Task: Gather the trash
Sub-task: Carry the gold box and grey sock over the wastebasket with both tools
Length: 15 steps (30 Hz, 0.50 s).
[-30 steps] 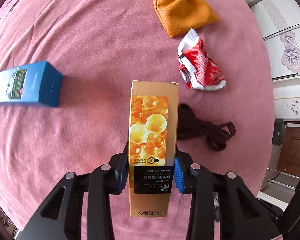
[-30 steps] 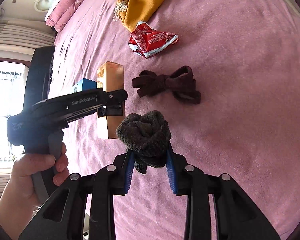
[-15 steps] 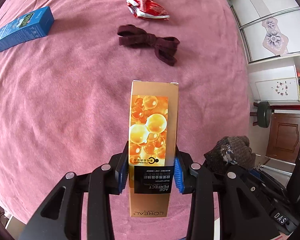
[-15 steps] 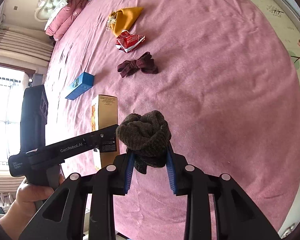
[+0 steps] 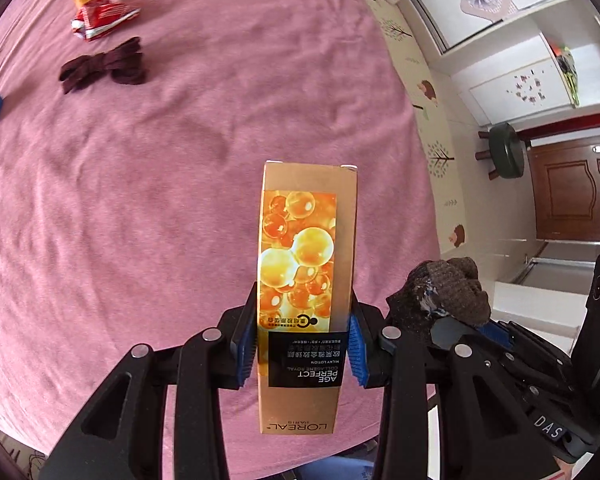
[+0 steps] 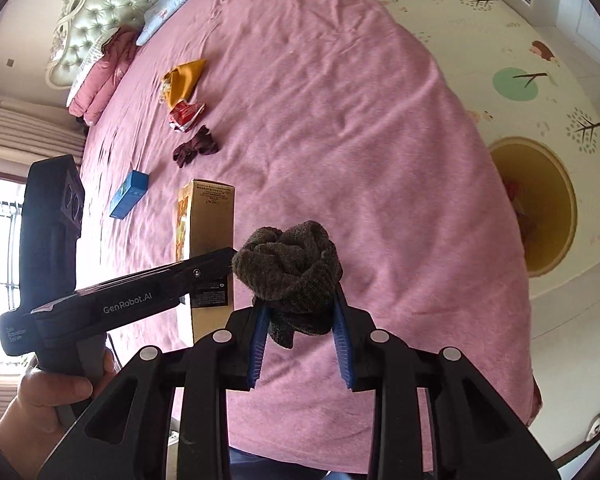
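Clearly the gold lotion carton [image 5: 306,280] is the load that matters most: it stands lengthwise between the blue pads of the left gripper [image 5: 303,344], clamped across its narrow width near the printed black label, with its far end reaching out well past the fingertips. My judgement is that the step in hand is carrying both pickups off the bed toward wherever the trash goes, and no bin shows in either view. To do it well, keep the squeeze steady and avoid quick wrist rolls, since a long, light carton held near one end can pivot or slip. The carton looks stiff, glossy and undented, with orange bubbles on its face. Just right of that gripper, the right gripper [image 6: 300,320] is closed on a dark knitted bundle [image 6: 290,270], soft and bunched, bulging above the pads. Beyond both fingertips lies the pink bedspread [image 6: 380,160], and well apart on it sit a blue box [image 6: 129,194], a maroon fabric piece [image 6: 196,146], a red wrapper [image 6: 186,116] and an orange pouch [image 6: 186,80].
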Tool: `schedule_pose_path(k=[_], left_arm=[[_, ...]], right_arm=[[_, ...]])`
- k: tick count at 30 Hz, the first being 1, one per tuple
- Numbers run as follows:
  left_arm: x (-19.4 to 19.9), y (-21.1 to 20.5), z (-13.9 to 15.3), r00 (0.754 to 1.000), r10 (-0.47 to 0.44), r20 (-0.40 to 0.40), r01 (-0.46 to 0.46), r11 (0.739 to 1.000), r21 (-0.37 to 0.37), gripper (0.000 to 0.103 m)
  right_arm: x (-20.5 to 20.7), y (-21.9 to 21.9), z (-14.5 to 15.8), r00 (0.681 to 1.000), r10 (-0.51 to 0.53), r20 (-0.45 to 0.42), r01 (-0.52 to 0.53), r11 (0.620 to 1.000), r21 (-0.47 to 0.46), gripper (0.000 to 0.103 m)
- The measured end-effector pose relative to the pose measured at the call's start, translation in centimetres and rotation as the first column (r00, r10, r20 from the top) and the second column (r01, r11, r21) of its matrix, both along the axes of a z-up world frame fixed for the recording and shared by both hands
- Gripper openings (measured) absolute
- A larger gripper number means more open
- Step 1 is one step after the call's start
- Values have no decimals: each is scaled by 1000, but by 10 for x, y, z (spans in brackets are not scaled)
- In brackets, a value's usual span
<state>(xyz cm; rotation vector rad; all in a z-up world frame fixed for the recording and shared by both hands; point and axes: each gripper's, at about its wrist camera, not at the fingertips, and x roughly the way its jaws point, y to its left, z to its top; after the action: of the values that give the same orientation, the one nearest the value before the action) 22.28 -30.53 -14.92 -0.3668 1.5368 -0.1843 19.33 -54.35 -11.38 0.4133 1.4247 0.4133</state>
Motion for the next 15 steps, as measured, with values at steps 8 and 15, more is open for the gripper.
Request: schedule_pose_path(k=[8, 15], left_arm=[[16, -104, -4, 988, -153, -15, 153, 988, -11, 37], [43, -180, -13, 965, -262, -26, 261, 965, -25, 38]], right_arm=[[-3, -94, -6, 989, -149, 1, 149, 988, -30, 29], [6, -165, -16, 965, -263, 2, 263, 964, -42, 29]])
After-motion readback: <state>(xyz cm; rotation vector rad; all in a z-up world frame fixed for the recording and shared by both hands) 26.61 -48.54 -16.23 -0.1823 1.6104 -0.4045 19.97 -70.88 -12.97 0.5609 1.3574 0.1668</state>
